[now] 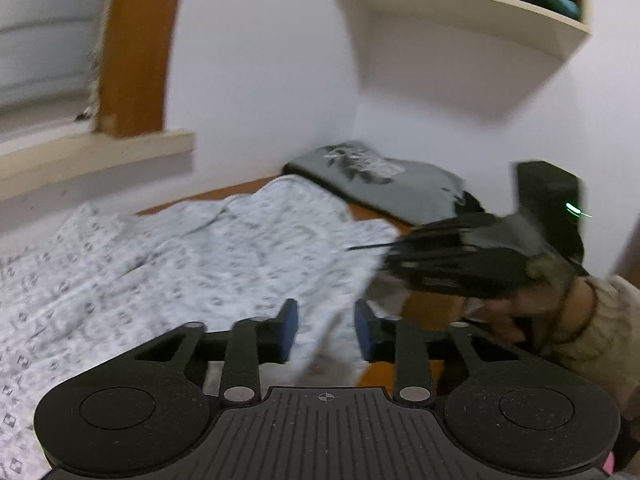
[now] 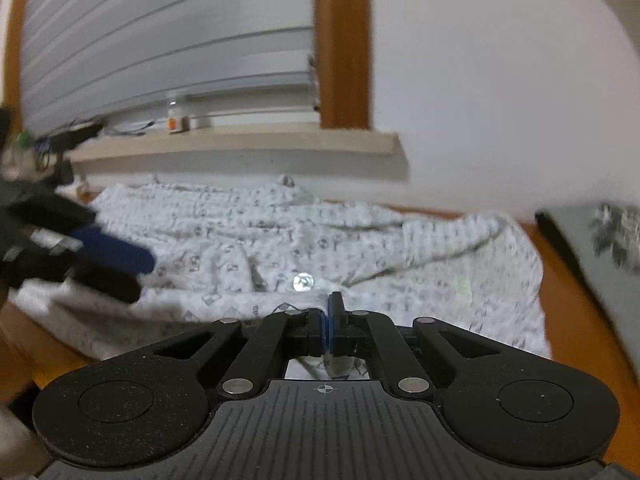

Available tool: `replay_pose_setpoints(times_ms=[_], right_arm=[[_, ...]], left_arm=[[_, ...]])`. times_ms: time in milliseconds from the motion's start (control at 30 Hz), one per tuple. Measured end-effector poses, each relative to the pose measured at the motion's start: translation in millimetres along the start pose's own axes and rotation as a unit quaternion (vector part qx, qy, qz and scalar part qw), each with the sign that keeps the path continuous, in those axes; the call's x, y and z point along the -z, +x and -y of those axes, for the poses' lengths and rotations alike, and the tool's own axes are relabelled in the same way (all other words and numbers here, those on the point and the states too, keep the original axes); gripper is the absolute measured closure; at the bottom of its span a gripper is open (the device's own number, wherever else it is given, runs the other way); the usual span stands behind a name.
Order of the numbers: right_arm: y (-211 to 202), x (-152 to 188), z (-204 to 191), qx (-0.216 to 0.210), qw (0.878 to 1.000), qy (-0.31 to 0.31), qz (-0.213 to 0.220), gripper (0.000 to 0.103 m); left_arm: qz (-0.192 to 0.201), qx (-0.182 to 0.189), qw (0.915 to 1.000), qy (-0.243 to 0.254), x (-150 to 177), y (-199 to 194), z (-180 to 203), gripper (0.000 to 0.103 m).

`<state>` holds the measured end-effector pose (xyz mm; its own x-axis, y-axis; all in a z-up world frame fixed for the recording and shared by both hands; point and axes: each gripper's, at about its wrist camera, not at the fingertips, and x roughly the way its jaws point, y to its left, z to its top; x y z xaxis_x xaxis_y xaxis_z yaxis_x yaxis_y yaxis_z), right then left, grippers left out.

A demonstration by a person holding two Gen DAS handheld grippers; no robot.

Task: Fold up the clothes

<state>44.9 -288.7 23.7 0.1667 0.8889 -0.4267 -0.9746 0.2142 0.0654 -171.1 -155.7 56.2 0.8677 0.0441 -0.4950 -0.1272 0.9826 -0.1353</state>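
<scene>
1. A white printed garment (image 2: pixel 320 240) is lying spread and rumpled across the wooden table (image 2: pixel 568 292), below the window sill (image 2: pixel 240 148), with creases running through its middle.
2. The right gripper (image 2: pixel 331 312) is pinching the near hem, its pads pressed together with a thin fold of white cloth showing between them.
3. The left gripper (image 1: pixel 326 328) is standing with its jaws parted, a gap between the blue pads; the garment's edge is passing through that gap, and I am not seeing it clamped.
4. A grey folded garment (image 1: pixel 380 180) is resting in the far corner by the wall, just beside the white one.
5. Both views are blurring, so the hands appear to be moving fast.
6. What could go wrong: with only one side held, a lift may drag the cloth askew and bunch the existing creases into the fold.
7. The right grip is looking shallow, so a quick pull could slip the hem free.
8. A wide sweep could also be nudging the grey pile out of shape.
</scene>
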Motion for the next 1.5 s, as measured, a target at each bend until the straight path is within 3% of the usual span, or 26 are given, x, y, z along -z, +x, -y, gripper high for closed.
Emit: replay_pose_setpoints(times_ms=[33,167,433,567,667,733,867,1100,1300,1400,1500], right_arm=[[0.8,-0.3,2.6,-0.003,1.0,0.015,-0.002,0.1],[0.5,-3.5,6.7,-0.003,0.999,0.042,0.008,0.1],[-18.2,-11.4,-9.3,0.027,0.997,-0.012,0.073,0.1],[-20.0,-7.0,-11.4,0.026,0.997,-0.03,0.073,0.1],[-19.5,-0.4,-12.0,0.029,0.997,-0.044,0.064,0.1],[-18.9,4.5,-12.6,0.032,0.996,-0.056,0.055,0.1],[-17.5,14.4,-13.8,0.038,0.995,-0.079,0.038,0.1],[-11.9,34.3,-13.5,0.048,0.99,-0.134,-0.022,0.1],[-21.6,40.0,-4.5,0.044,0.991,-0.118,-0.038,0.1],[-30.9,39.6,3.1,0.048,0.992,-0.106,-0.042,0.091],[-41.0,42.2,12.1,0.048,0.994,-0.083,-0.045,0.09]], left_arm=[[-0.003,0.006,0.9999,0.008,0.9,1.9,6.6,0.087],[-0.036,0.008,0.9987,0.035,4.9,25.7,17.1,0.088],[-0.057,-0.072,0.9941,0.058,0.4,63.0,-4.6,0.088],[-0.059,-0.091,0.9917,0.069,-6.2,76.0,-11.0,0.087],[-0.031,-0.143,0.9842,0.101,-7.7,83.6,-9.2,0.086],[-0.038,-0.152,0.9825,0.101,-6.6,89.7,-9.9,0.086],[-0.057,-0.134,0.984,0.103,3.0,95.9,-10.2,0.079],[-0.066,-0.11,0.9884,0.082,10.0,72.0,-18.9,0.078],[-0.072,-0.066,0.9941,0.047,19.8,38.2,-22.4,0.078],[-0.055,-0.041,0.9971,0.032,17.2,16.9,-13.8,0.078],[-0.036,-0.038,0.9978,0.04,11.4,1.5,-2.8,0.073]])
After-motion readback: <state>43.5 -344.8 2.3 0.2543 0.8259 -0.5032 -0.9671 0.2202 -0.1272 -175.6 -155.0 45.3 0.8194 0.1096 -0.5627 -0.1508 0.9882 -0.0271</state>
